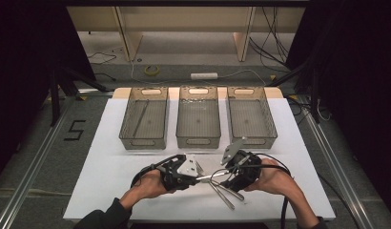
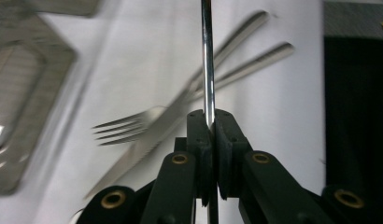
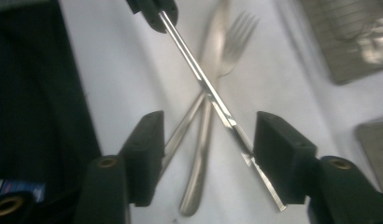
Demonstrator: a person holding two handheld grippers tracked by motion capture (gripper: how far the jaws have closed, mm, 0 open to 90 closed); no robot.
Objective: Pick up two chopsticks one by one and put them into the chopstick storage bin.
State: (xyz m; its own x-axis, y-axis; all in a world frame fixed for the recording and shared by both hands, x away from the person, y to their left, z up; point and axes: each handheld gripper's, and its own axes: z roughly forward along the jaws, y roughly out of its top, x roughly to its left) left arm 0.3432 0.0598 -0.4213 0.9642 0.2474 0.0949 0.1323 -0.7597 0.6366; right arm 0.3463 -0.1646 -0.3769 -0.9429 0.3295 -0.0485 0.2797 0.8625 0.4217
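My left gripper (image 1: 199,177) (image 2: 208,119) is shut on a slim steel utensil (image 1: 211,176) (image 2: 207,56), held just above the white table (image 1: 117,162). It reaches across to my right gripper (image 1: 227,177) (image 3: 208,135), which stands open, jaws wide on either side of it; the utensil (image 3: 213,98) runs diagonally by the right-hand jaw. Under it a fork (image 2: 133,126) (image 3: 236,32) and a table knife (image 2: 147,149) (image 3: 201,154) lie crossed on the table, near its front edge (image 1: 224,193). The left gripper (image 3: 154,11) also shows at the top of the right gripper view.
Three translucent bins stand in a row behind the grippers: left (image 1: 141,141), middle (image 1: 198,141), right (image 1: 253,139). A thin utensil (image 1: 141,117) lies in the left bin. Dark floor, metal rails and cables surround the table.
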